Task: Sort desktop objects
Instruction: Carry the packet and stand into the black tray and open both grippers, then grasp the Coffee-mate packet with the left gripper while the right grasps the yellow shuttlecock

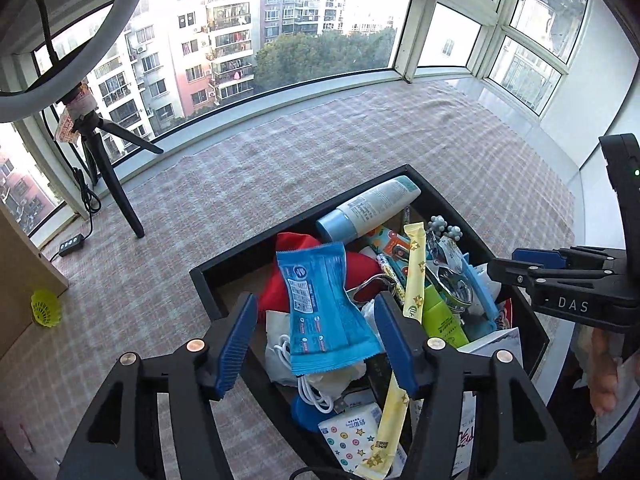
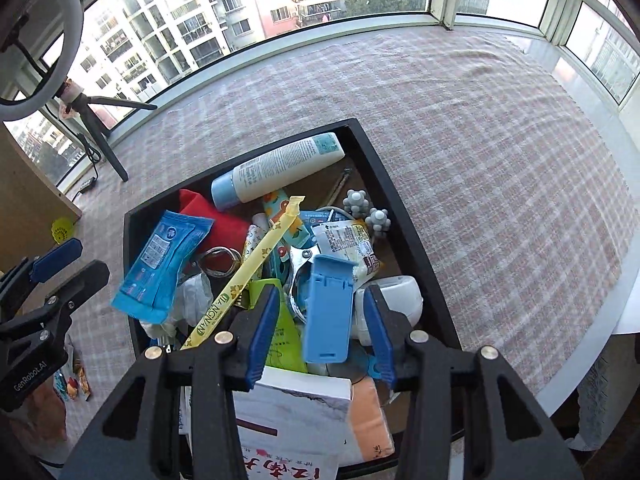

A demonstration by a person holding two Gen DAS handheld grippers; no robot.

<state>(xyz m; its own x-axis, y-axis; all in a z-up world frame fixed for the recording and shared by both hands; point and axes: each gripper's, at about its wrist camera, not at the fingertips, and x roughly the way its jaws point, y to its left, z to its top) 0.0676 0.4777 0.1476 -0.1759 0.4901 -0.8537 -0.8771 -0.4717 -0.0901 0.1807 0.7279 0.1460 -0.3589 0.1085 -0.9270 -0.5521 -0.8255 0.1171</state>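
A black box (image 1: pixel 224 300) (image 2: pixel 404 200) on the checked tablecloth is heaped with small items. My left gripper (image 1: pixel 316 340) is open above the box, its blue pads either side of a blue wipes packet (image 1: pixel 324 312) that lies on the heap; it also shows in the right wrist view (image 2: pixel 160 260). My right gripper (image 2: pixel 320 332) is open over the box's near end, a blue plastic clip (image 2: pixel 328 308) lying between its fingers. A white tube with a blue cap (image 1: pixel 372 208) (image 2: pixel 276 172), a yellow sachet (image 1: pixel 414 272) (image 2: pixel 248 272), a red cloth (image 1: pixel 356 268) and grey knobbly balls (image 2: pixel 366 210) lie in the box.
A ring light on a black tripod (image 1: pixel 108 168) (image 2: pixel 96 124) stands at the far left by the window. A yellow shuttlecock (image 1: pixel 46 308) lies beside a wooden panel (image 1: pixel 20 280). A white book (image 2: pixel 296 420) and a peach pack (image 2: pixel 368 420) lie at the box's near end. Checked tablecloth (image 2: pixel 500 160) spreads right.
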